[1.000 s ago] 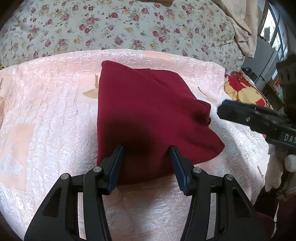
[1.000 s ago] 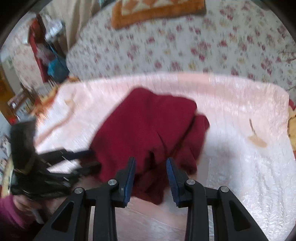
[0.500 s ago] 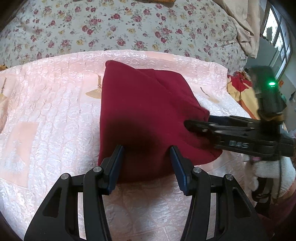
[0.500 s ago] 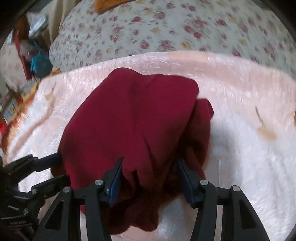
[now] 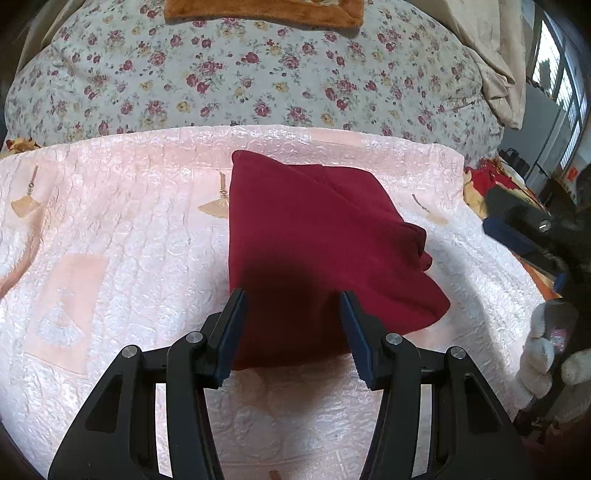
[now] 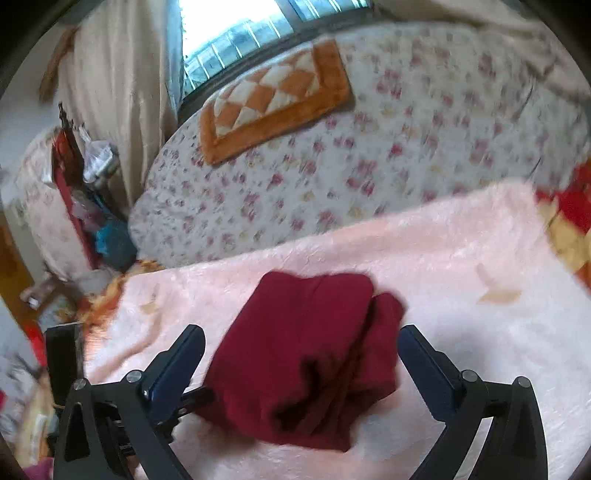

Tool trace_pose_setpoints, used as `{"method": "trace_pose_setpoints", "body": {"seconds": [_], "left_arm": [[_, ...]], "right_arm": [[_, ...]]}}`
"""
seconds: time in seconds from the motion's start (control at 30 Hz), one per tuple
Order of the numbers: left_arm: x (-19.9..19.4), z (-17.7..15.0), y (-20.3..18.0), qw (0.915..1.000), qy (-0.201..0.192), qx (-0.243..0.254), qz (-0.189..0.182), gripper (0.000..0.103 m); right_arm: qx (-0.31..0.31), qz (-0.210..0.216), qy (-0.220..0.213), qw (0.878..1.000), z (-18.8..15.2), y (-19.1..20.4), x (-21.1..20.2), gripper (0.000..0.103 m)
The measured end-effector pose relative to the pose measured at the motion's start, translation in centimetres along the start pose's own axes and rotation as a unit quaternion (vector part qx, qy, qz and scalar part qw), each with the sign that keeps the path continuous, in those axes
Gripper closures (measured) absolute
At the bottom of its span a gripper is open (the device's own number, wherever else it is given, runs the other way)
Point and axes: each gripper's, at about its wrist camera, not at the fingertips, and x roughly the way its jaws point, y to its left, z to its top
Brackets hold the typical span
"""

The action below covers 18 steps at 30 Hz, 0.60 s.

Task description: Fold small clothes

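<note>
I am holding my left gripper [image 5: 291, 328] over the near edge of the folded dark red garment [image 5: 314, 251], its jaws standing apart with the cloth showing between them. The garment is lying on the pink quilted cover [image 5: 122, 236]. My white-gloved hand [image 5: 546, 350] is showing at the right edge.

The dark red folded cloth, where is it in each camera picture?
Left wrist view: the dark red folded cloth lies in the middle on the pale pink quilted cover, its near edge between the left gripper fingers.
Right wrist view: the cloth sits low in the middle, between the wide-open fingers of the right gripper, untouched.
Shared landmark: the orange plush mat on the flowered bedspread.
</note>
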Motion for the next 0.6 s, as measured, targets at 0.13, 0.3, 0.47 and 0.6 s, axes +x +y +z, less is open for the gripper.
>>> {"method": "trace_pose_setpoints", "body": {"seconds": [0.13,0.3,0.47,0.6], "left_arm": [[0.1,0.3,0.2,1.0000,-0.001,0.006,0.005,0.051],[0.5,1.2,1.0,0.9999,-0.001,0.004,0.010,0.051],[1.9,2.3,2.1,0.9999,0.003,-0.001,0.016,0.051],[3.6,3.4,3.7,0.9994,0.019,-0.026,-0.008,0.051]], "right_arm": [[-0.016,-0.018,0.034,0.999,0.0,0.1,1.6,0.000],[-0.027,-0.043,0.052,0.997,0.7,0.0,3.3,0.000],[-0.026,-0.071,0.078,0.994,1.9,-1.1,5.8,0.000],[-0.017,-0.080,0.102,0.991,2.1,-2.3,7.8,0.000]]}}
